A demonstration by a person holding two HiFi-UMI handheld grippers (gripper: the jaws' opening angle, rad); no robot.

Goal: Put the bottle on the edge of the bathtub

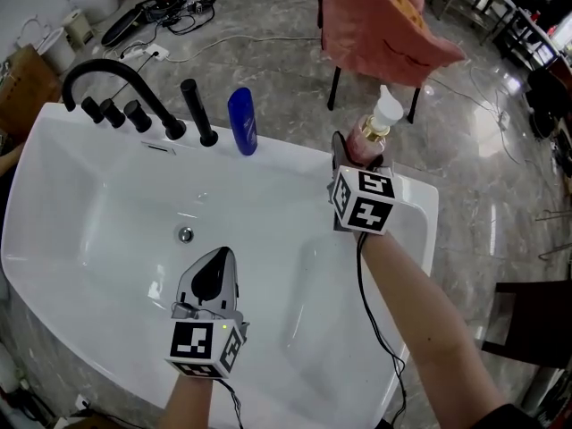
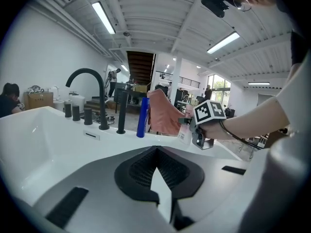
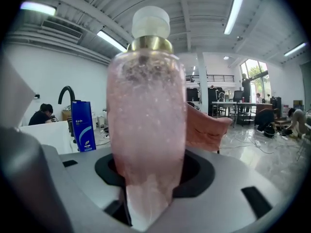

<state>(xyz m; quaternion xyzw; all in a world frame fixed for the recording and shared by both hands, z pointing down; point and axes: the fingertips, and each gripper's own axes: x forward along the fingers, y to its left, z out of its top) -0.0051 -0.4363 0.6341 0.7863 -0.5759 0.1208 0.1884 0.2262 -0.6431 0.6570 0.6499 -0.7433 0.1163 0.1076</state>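
A pink pump bottle (image 1: pixel 369 134) with a white pump head stands upright at the far rim of the white bathtub (image 1: pixel 295 166). My right gripper (image 1: pixel 358 155) is shut on its lower body. In the right gripper view the bottle (image 3: pixel 146 120) fills the middle, clamped between the jaws of the right gripper (image 3: pixel 146 198). Whether its base rests on the rim is hidden. My left gripper (image 1: pixel 213 268) hovers over the tub's basin, shut, with nothing in it. From the left gripper (image 2: pixel 158 178) view, the bottle (image 2: pixel 184 130) shows at the far right of the rim.
A blue bottle (image 1: pixel 242 121) stands on the far rim, left of the pink one. A black faucet (image 1: pixel 116 74) with knobs and a black hand shower (image 1: pixel 198 113) sit further left. A chair draped with a pink towel (image 1: pixel 375 25) stands behind the tub. Cables lie on the floor.
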